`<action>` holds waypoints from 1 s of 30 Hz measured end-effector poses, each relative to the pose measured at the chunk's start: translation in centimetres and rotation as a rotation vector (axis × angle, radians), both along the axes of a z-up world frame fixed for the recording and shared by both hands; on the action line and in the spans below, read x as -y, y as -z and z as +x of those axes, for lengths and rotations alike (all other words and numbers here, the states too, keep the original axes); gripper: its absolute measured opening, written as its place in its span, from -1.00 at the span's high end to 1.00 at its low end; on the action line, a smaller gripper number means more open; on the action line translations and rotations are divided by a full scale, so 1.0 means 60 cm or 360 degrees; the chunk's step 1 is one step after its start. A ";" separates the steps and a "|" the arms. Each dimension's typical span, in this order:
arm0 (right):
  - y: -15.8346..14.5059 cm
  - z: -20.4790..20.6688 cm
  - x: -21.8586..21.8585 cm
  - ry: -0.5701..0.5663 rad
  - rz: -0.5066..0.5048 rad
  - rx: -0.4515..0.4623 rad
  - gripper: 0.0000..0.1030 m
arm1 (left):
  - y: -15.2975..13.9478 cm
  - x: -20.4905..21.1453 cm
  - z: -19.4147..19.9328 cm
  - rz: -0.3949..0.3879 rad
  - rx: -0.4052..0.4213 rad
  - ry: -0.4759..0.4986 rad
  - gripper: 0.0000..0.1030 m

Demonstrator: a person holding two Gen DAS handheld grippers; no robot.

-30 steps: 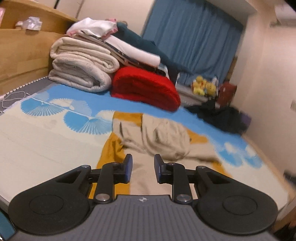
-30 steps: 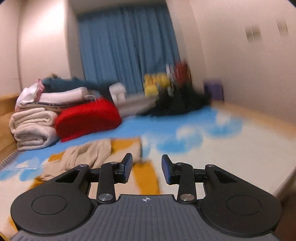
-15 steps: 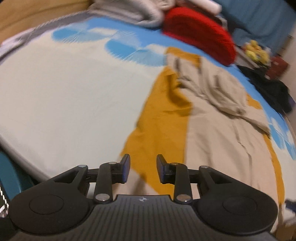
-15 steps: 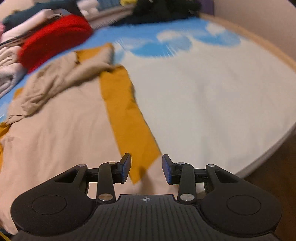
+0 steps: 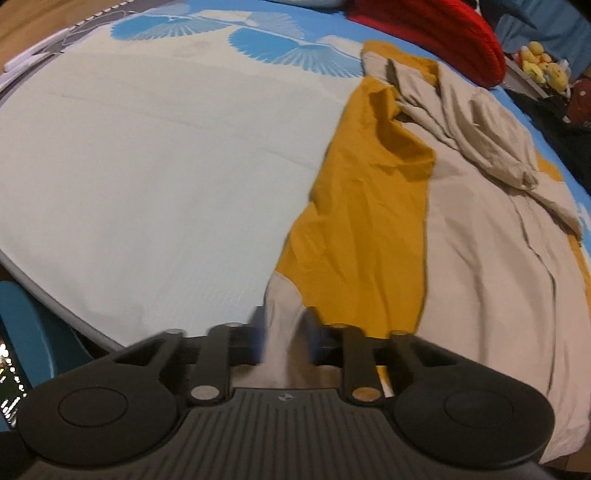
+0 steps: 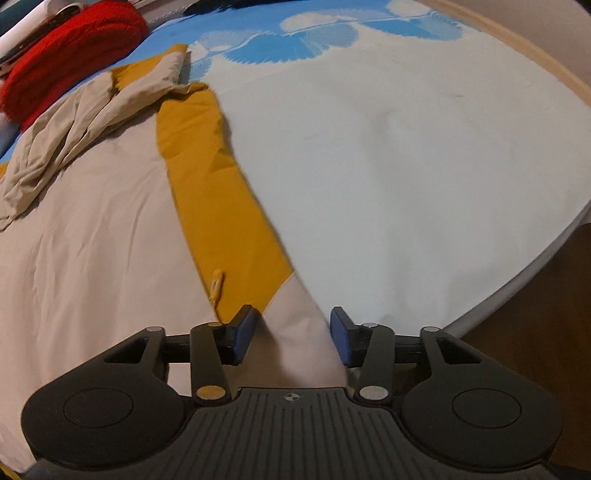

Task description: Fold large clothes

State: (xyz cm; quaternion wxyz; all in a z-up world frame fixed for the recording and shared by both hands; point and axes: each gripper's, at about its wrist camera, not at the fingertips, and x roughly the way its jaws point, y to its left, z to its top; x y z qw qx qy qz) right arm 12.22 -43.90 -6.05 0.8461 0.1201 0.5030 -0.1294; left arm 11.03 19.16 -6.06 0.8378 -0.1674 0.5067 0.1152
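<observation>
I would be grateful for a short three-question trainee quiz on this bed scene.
1. True or false: the right tongs stand open around the beige hem corner.
2. Which colour are the garment's side panels? A mustard, B green, C black.
3. Fill in: the folded blanket at the far end of the bed is ____.

Key: 1 true; 2 A; 3 red.

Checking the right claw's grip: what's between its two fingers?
Right wrist view: the garment's beige corner lies between the right claw's open fingers, not pinched.
</observation>
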 end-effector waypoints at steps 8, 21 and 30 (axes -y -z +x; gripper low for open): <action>-0.013 -0.005 -0.017 -0.0113 0.0036 0.0024 0.36 | 0.009 0.002 0.003 -0.0083 -0.0030 -0.0006 0.40; -0.024 -0.012 -0.033 -0.0190 -0.0010 0.0051 0.84 | 0.010 0.014 0.006 -0.0023 -0.0059 0.0046 0.52; -0.016 -0.011 -0.041 -0.0214 -0.0052 0.0025 0.80 | 0.008 0.039 0.009 0.0075 -0.0043 0.0134 0.87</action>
